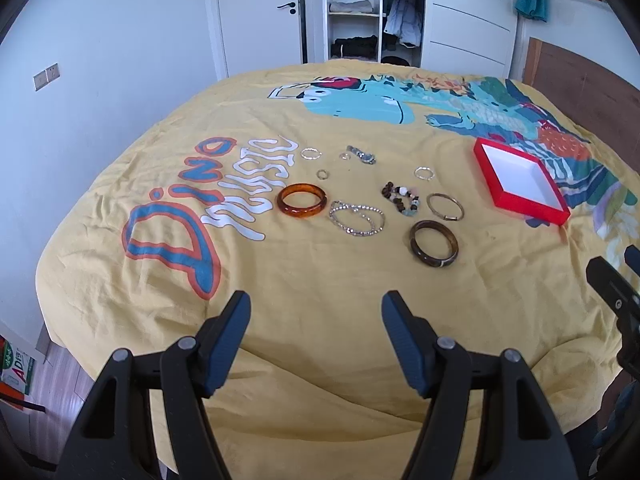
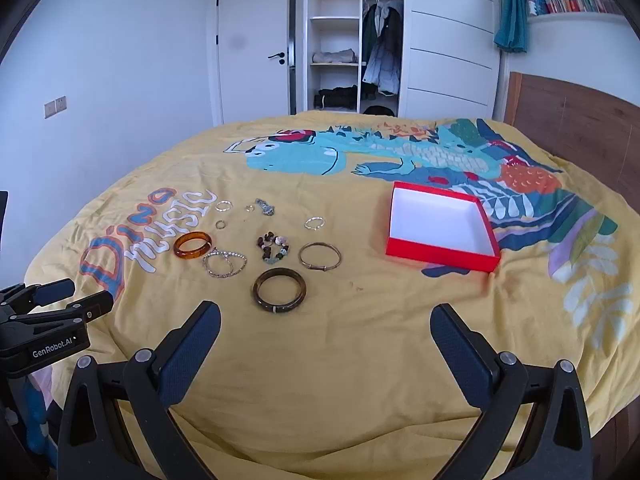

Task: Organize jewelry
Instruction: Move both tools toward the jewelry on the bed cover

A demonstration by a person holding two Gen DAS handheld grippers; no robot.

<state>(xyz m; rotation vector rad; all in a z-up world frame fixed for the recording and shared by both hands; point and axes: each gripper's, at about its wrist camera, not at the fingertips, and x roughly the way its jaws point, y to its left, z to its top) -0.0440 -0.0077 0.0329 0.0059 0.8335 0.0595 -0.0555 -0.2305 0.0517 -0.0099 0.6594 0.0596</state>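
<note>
Jewelry lies spread on a yellow bedspread (image 1: 320,340): an amber bangle (image 1: 301,201), a dark brown bangle (image 1: 434,243), a thin metal bangle (image 1: 445,207), a beaded bracelet (image 1: 402,199), a silver chain bracelet (image 1: 357,218) and several small rings. A red box (image 1: 520,181) with a white inside sits empty to their right. My left gripper (image 1: 316,312) hovers open near the bed's front edge, short of the jewelry. The right gripper (image 2: 326,324) is open too, just before the dark brown bangle (image 2: 279,290), with the red box (image 2: 440,231) ahead to its right.
The bedspread (image 2: 360,360) carries a dinosaur print and lettering. A wooden headboard (image 2: 580,132) stands at the right. Beyond the bed are a white door (image 2: 256,48) and an open wardrobe (image 2: 352,40) with clothes. Each gripper shows at the edge of the other's view.
</note>
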